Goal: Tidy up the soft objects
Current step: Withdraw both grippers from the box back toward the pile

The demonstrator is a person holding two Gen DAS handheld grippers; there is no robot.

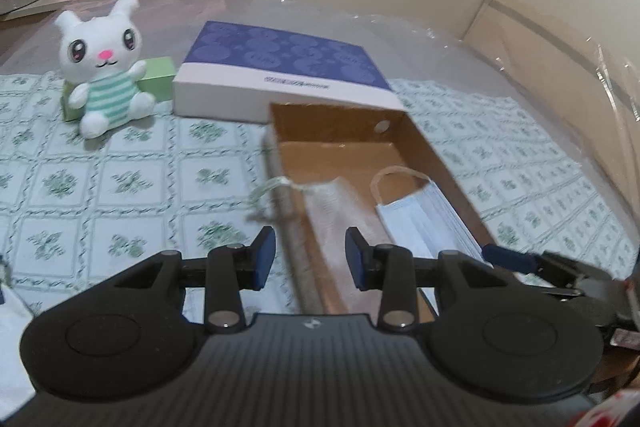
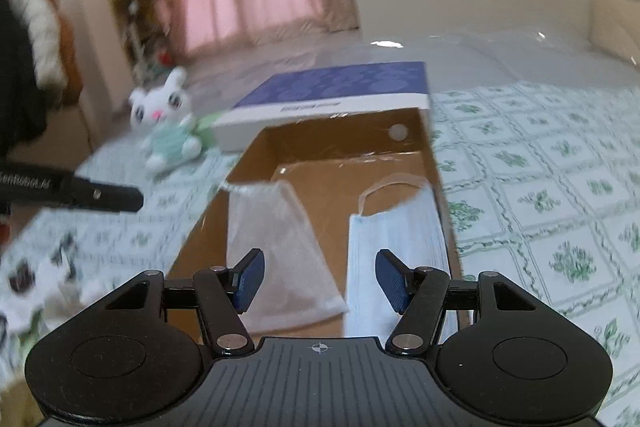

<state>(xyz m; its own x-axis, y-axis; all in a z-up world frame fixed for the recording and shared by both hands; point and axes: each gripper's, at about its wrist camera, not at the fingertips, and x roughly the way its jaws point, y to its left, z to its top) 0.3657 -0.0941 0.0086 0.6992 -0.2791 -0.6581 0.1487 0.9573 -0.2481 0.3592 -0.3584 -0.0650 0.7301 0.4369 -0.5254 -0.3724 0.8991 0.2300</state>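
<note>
Hovering over the near end of the cardboard box [image 2: 434, 163], my right claw [image 2: 320, 279] and left claw [image 1: 310, 259] are both spread, pinching nothing. Inside lie a white mesh pouch [image 2: 276, 247] left and blue face mask [image 2: 396, 239] right, side by side.

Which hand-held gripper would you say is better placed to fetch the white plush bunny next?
Probably left: the left hand-held gripper is open and empty, and the white plush bunny sits on its side, left of the open brown cardboard box.
</note>
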